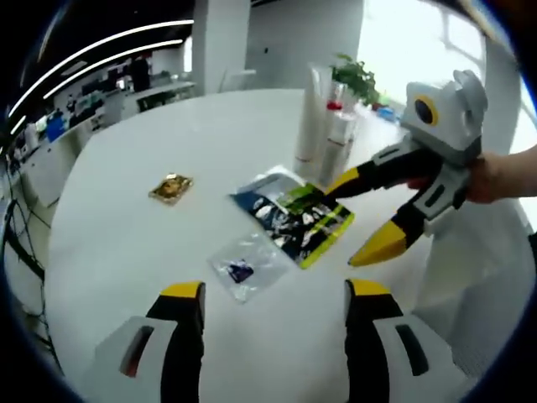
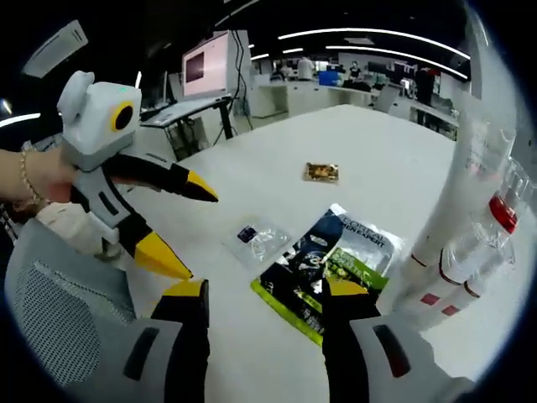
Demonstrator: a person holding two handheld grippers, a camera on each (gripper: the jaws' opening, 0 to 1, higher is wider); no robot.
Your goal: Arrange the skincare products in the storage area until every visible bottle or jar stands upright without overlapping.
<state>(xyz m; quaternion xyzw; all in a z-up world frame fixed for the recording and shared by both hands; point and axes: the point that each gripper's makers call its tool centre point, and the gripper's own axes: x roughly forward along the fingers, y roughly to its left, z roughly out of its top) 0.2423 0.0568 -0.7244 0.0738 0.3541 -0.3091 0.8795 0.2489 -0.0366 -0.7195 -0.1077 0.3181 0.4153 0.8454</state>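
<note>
On the white desk in an open office, upright tubes stand just beyond the right tongs, nearer than the left tongs; both gape wide, empty.

Your white table held a dark blue and green printed pouch near the middle of the left gripper view, with a small clear bag just below and left of it, holding something dark. A small gold packet lay well apart, left of centre. You had a potted plant at the top right. In the right gripper view, a monitor stood at the upper left, and a grey mesh chair sat at the lower left.
</note>
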